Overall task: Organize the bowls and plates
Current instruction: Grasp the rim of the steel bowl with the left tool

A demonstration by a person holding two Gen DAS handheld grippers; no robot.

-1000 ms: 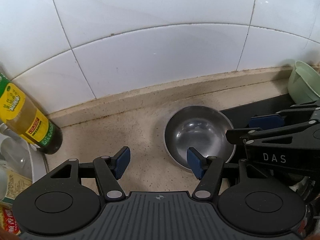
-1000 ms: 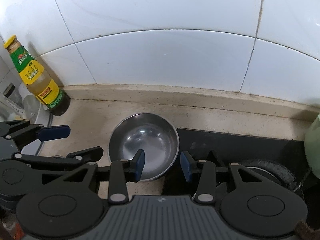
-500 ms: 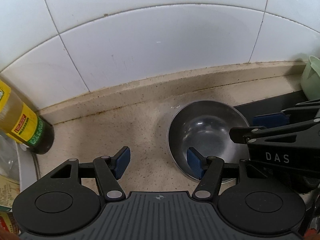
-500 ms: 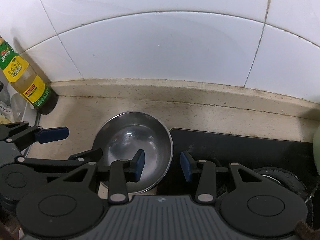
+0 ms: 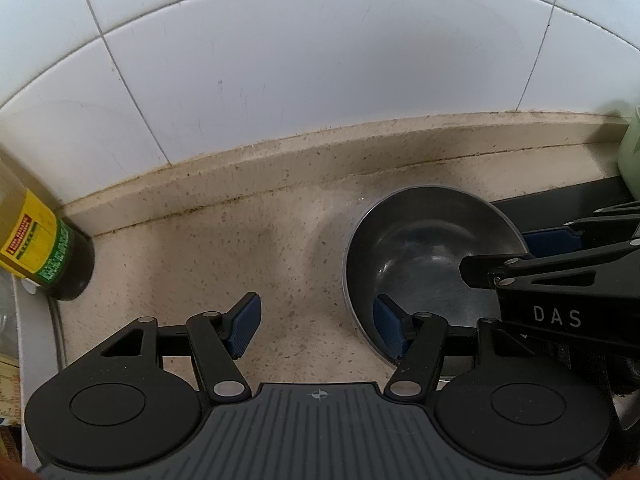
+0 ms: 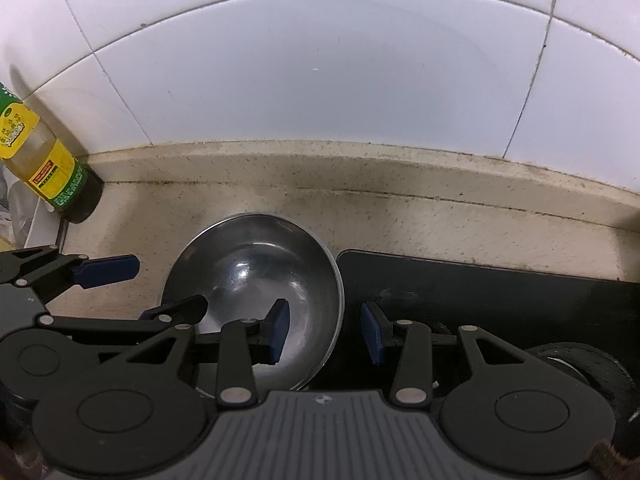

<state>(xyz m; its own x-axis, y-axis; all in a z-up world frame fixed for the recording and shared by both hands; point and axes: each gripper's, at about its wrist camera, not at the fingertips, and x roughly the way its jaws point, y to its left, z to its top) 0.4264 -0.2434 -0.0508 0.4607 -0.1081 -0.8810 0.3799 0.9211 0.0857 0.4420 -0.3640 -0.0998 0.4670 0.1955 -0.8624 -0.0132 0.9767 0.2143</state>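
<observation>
Steel bowl (image 6: pixel 256 276) rim between both open grippers' fingers (image 6: pixel 277 330).

An oil bottle (image 6: pixel 44 168) stands on the speckled counter (image 5: pixel 224 264) by the tiled wall (image 6: pixel 320 72).

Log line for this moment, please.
left gripper: open, straddling near rim | right gripper: open, straddling right rim | steel bowl: upright on counter, ungrasped | phase: pre-grasp

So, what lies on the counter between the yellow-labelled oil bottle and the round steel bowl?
Only bare speckled beige counter lies between the yellow-labelled oil bottle and the round steel bowl. The left wrist view shows it; the open left gripper hovers nearer the camera.
</observation>
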